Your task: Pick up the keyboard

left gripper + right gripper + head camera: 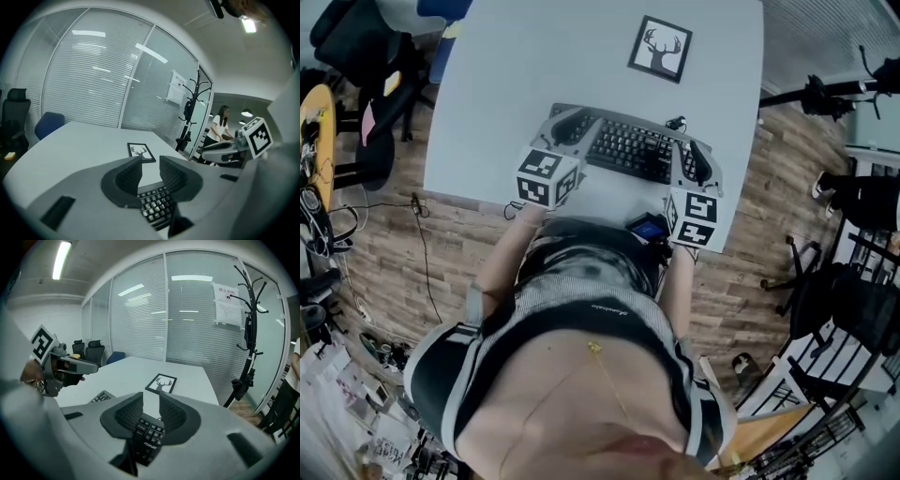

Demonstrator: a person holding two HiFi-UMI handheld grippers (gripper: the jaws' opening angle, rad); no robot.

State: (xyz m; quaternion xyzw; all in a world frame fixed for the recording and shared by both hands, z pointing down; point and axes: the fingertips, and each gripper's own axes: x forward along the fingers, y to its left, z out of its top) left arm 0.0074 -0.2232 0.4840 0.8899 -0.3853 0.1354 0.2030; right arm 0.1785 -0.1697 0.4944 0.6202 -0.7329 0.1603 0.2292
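A black keyboard lies flat on the white table, near its front edge. My left gripper hangs over the keyboard's left end and my right gripper over its right end. In the left gripper view the jaws stand a little apart; bare table shows through the gap and the keys lie just below. The right gripper view shows the same: the right gripper has a narrow gap between its jaws, with the keyboard's right end under them. Neither pair of pads presses on anything.
A framed deer picture lies flat behind the keyboard. A small dark device with a blue screen sits at the table's front edge. Office chairs stand left of the table, a coat rack to the right. A person stands in the background.
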